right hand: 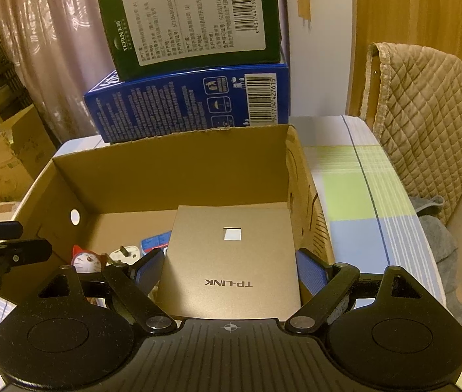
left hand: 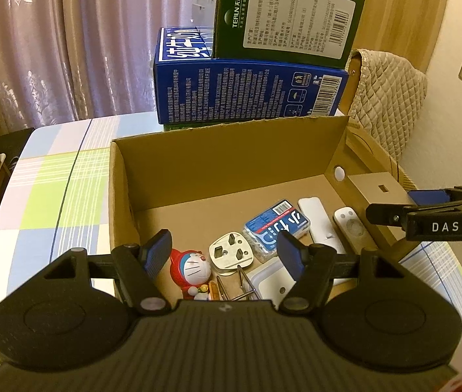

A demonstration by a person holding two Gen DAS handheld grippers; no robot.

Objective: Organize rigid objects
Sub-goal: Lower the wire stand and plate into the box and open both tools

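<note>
Brown corrugated cardboard forms the open box [left hand: 224, 166] standing on our checked pastel surface [left hand: 51, 189], and inside it we see a red-capped round cartoon cat figurine [left hand: 191, 266], a white three-pin plug [left hand: 229, 251], a blue-labelled clear plastic case [left hand: 275, 228], two slim white remotes [left hand: 320, 225] and a pair of metal tweezers [left hand: 244, 281]. Our left gripper [left hand: 224, 254] hangs over the near end of the box, its blue fingers [left hand: 157, 251] spread apart with nothing between them. Our right gripper [right hand: 231, 272] has its fingers on either side of a flat gold TP-LINK box [right hand: 231, 261] lying at the box's right end; we cannot tell whether they press it. Behind, a dark green carton [left hand: 283, 16] sits on a blue carton [left hand: 247, 91]
</note>
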